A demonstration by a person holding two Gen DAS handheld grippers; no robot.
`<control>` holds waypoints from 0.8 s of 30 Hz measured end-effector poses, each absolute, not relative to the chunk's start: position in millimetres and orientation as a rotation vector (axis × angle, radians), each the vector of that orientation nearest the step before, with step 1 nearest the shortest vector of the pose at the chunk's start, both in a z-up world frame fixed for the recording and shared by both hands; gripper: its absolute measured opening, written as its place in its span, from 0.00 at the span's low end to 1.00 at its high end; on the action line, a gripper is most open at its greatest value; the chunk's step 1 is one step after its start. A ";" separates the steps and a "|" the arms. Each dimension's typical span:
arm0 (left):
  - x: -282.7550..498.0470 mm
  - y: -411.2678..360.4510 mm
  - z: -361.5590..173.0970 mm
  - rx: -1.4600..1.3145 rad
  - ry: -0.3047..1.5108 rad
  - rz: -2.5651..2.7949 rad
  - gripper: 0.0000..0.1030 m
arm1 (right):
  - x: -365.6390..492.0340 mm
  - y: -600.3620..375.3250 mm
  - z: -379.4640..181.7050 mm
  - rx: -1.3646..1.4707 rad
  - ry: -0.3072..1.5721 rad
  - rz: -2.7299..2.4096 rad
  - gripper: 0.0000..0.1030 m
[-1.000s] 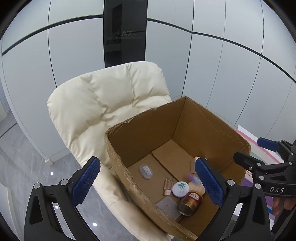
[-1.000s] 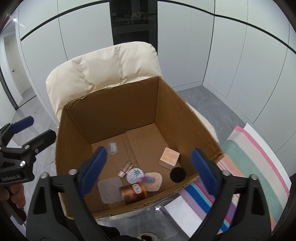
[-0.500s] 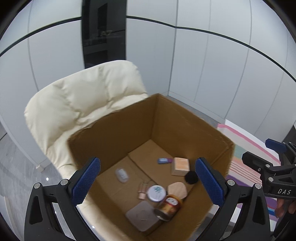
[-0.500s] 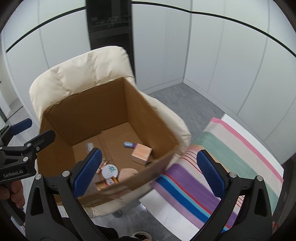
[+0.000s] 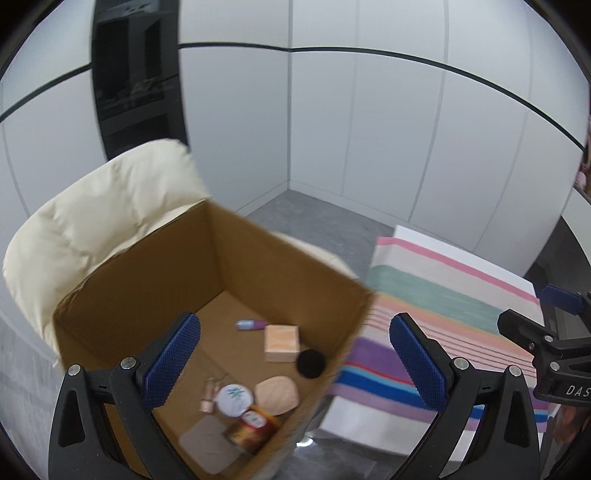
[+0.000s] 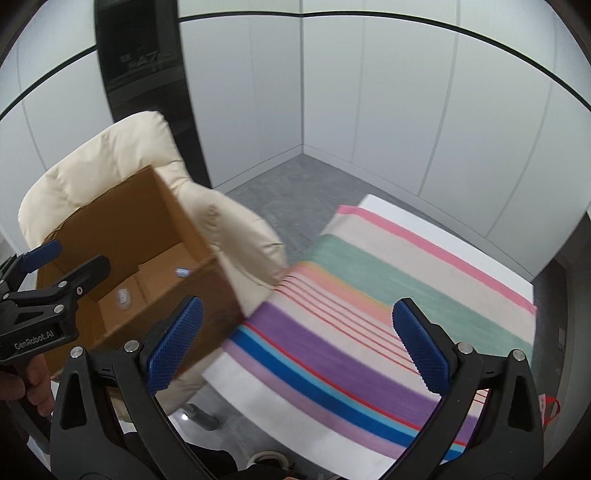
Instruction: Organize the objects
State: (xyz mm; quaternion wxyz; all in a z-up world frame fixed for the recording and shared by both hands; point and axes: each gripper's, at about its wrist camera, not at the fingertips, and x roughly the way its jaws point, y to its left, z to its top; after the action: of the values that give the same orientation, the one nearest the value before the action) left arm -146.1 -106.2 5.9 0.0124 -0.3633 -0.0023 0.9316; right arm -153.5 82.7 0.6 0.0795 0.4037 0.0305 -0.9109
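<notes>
White panelled walls (image 6: 406, 110) with thin black stripe (image 6: 424, 26), meeting at corner. Dark glossy panel (image 6: 147, 74) on left. Grey speckled floor (image 6: 295, 199). Cream padded chair (image 5: 103, 210). Striped cloth (image 6: 388, 295) over white table (image 6: 443, 229) beside chair.

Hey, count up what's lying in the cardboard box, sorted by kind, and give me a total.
Left wrist view, inside the cardboard box:
Can: 1
Round white lid: 1
Small tubes or bottles: 2
Peach box: 1
Black puff: 1
Beige puff: 1
Grey pad: 1
Total: 8
</notes>
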 end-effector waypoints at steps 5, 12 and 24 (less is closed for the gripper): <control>-154.6 -65.6 12.7 -1.095 0.049 2.867 1.00 | -144.7 131.6 5.0 1.218 0.033 -2.808 1.00; -146.6 -21.5 20.9 -1.075 0.119 2.784 1.00 | -120.8 181.4 14.5 1.245 -0.002 -2.893 1.00; -62.7 -6.9 22.8 -1.171 0.131 2.705 1.00 | -38.6 225.5 35.5 1.281 -0.130 -2.942 1.00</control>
State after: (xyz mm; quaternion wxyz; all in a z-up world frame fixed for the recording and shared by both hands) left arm -62.7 -6.9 22.8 0.0954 -0.3951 0.0441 0.9126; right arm -38.6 225.5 35.5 -0.0349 0.3986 -0.0404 -0.9156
